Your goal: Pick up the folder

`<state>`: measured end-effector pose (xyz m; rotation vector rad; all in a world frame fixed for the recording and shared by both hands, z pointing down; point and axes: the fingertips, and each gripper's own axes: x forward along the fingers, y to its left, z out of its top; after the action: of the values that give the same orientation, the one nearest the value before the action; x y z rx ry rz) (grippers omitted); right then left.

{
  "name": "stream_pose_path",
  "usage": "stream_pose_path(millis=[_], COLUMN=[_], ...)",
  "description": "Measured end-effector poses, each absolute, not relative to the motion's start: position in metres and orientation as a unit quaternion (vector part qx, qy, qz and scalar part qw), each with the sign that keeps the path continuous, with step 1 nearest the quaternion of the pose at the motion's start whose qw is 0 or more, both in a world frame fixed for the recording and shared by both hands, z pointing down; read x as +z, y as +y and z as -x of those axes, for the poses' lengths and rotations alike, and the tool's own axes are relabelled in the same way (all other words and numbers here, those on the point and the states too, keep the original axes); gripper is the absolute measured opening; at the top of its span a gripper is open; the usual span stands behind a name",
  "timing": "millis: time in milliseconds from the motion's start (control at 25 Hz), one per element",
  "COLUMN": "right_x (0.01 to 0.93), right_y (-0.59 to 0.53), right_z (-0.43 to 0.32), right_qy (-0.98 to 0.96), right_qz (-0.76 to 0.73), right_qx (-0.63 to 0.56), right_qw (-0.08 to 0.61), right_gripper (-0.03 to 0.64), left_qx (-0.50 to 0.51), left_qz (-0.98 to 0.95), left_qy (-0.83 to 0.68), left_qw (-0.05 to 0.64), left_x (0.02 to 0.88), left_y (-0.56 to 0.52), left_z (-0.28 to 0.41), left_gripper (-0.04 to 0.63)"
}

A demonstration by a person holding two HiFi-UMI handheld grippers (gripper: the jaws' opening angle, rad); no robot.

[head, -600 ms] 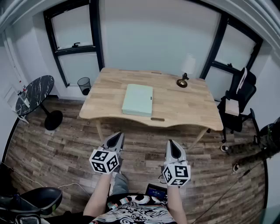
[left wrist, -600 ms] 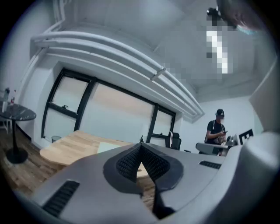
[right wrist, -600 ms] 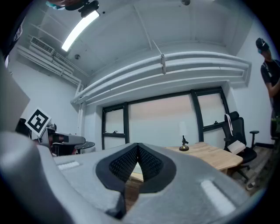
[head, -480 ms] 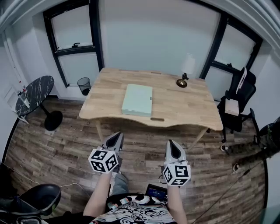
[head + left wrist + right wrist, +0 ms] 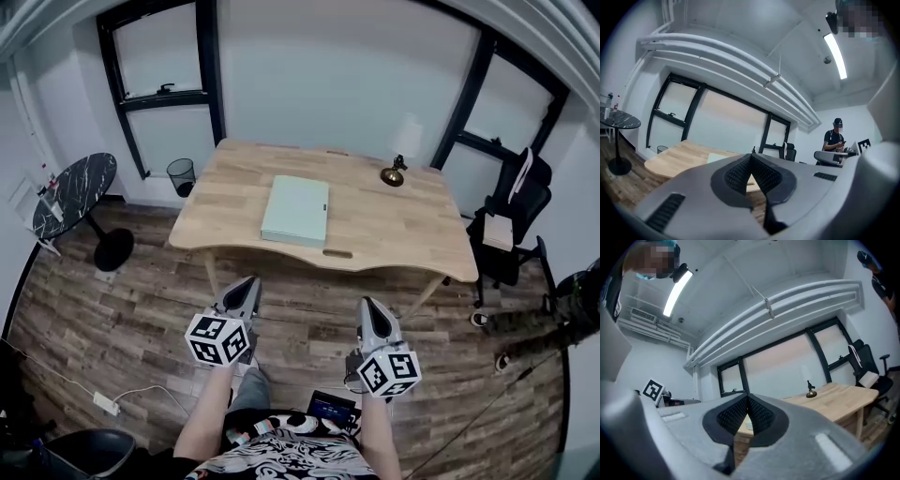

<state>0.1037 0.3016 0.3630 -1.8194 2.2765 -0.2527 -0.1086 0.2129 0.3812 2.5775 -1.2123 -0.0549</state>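
Observation:
A pale green folder (image 5: 295,210) lies flat near the middle of a wooden table (image 5: 403,234), a little left of centre. The left gripper view shows the folder (image 5: 718,157) as a thin pale slab just past the jaws. My left gripper (image 5: 247,286) and right gripper (image 5: 368,305) hang side by side over the floor, well short of the table's near edge. Both point level toward the table. Each has its jaws shut with nothing between them, as the left gripper (image 5: 750,157) and right gripper (image 5: 748,397) views show.
A small brass figurine (image 5: 393,173) stands at the table's far right. A round black marble side table (image 5: 75,195) and a wire bin (image 5: 180,175) sit at the left. A black office chair (image 5: 514,220) stands right. A person (image 5: 834,139) stands in the background. A cable (image 5: 112,398) lies on the floor.
The whole view has shifted slightly; the table sits a touch nearer and both grippers lie a little lower in the head view. The black chair at bottom left has slid mostly out of frame.

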Motion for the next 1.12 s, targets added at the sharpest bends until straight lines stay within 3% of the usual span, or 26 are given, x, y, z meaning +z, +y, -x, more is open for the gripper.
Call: stream_pose_path(millis=[160,480,1120], right_x=[0.363,0.374,0.439], right_y=[0.282,0.204,-0.042], right_z=[-0.105,-0.110,-0.142], right_qy=[0.776,0.739,0.699], right_qz=[0.619,0.672,0.706], right_qx=[-0.078,0.036,-0.097], right_qw=[0.097,-0.029,-0.061], right_gripper=[0.005,0.005,0.005], left_qx=[0.003,-0.007,0.055], left_qz=[-0.897,-0.893,-0.890], left_qy=[-0.424,-0.427,-0.421], left_qw=[0.121,0.140,0.167], left_x=[0.385,0.402,0.453], left_y=[0.201,0.117,-0.144], left_z=[0.110,0.111,0.089], left_gripper=[0.008,0.008,0.008])
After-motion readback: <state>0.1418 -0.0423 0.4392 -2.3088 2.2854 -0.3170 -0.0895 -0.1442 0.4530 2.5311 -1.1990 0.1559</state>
